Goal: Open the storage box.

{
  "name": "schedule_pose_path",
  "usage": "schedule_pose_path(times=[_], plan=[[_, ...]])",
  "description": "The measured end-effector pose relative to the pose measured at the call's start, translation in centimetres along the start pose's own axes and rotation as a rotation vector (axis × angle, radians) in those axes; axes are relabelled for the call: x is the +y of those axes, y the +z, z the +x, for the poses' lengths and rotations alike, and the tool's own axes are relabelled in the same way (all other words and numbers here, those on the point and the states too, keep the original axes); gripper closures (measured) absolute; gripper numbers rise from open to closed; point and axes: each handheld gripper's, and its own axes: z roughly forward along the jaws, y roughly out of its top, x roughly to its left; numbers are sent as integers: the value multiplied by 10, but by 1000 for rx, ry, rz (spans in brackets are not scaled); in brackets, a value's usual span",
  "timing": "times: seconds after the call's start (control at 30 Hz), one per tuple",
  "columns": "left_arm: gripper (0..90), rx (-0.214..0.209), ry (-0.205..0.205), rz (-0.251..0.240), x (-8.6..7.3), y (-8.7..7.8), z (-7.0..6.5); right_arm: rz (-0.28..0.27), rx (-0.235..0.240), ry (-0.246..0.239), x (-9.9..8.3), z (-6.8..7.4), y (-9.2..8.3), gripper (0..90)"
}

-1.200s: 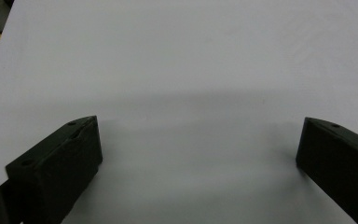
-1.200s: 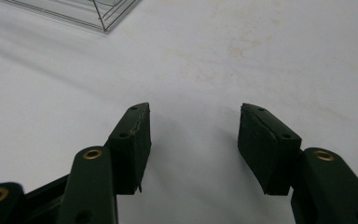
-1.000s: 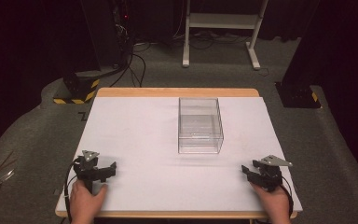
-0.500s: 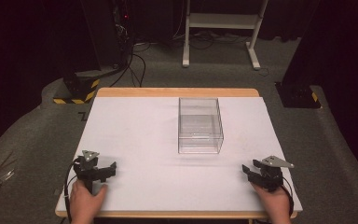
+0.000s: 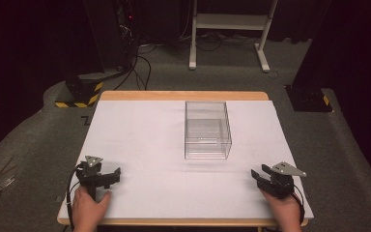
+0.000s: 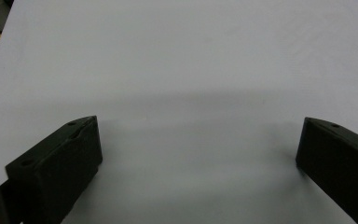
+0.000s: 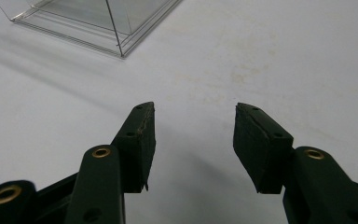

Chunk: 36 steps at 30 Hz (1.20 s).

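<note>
Floor: grey carpet (image 5: 38,145) around the table, dark at the far side, with a white frame stand (image 5: 229,29) and black cables (image 5: 140,63) beyond the far edge, and a yellow-and-black striped base (image 5: 79,94) off the far left corner.

Table: a wooden top (image 5: 183,95) covered almost fully by a white sheet (image 5: 145,145); a strip of wood shows along the far edge and the near edge.

Clear box: a see-through rectangular box (image 5: 206,129) stands upright on the sheet, a little right of the middle and toward the far half. In the right gripper view its near corner (image 7: 98,23) shows at the upper left, ahead of the jaws and apart from them.

Left hand: the left hand (image 5: 88,209) comes in at the near left corner, resting at the table's near edge.

Right hand: the right hand (image 5: 284,212) comes in at the near right corner.

Left gripper: the left gripper (image 5: 107,176) sits low over the sheet at the near left, well apart from the clear box. Its jaws stand wide, with only bare sheet between them in the left gripper view (image 6: 198,154).

Right gripper: the right gripper (image 5: 263,176) sits low over the sheet at the near right, nearer to the clear box than the left one but not touching it. Its jaws are parted moderately, nothing between them (image 7: 195,126); the box lies ahead and to their left.

Box against grippers: it lies farther up the table than both, between them across the table's width, closer to the right side.
</note>
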Motion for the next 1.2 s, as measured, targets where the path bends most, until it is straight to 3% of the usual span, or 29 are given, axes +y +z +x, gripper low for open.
schedule_pose_path(times=[0.57, 1.2], plan=[[3, 0, 0, 0, 0, 0, 0, -48, -2, -48, 5, 21, -5, 492], [3, 1, 0, -1, 0, 0, 0, -40, 41, -68, 8, 42, 1, 545]])
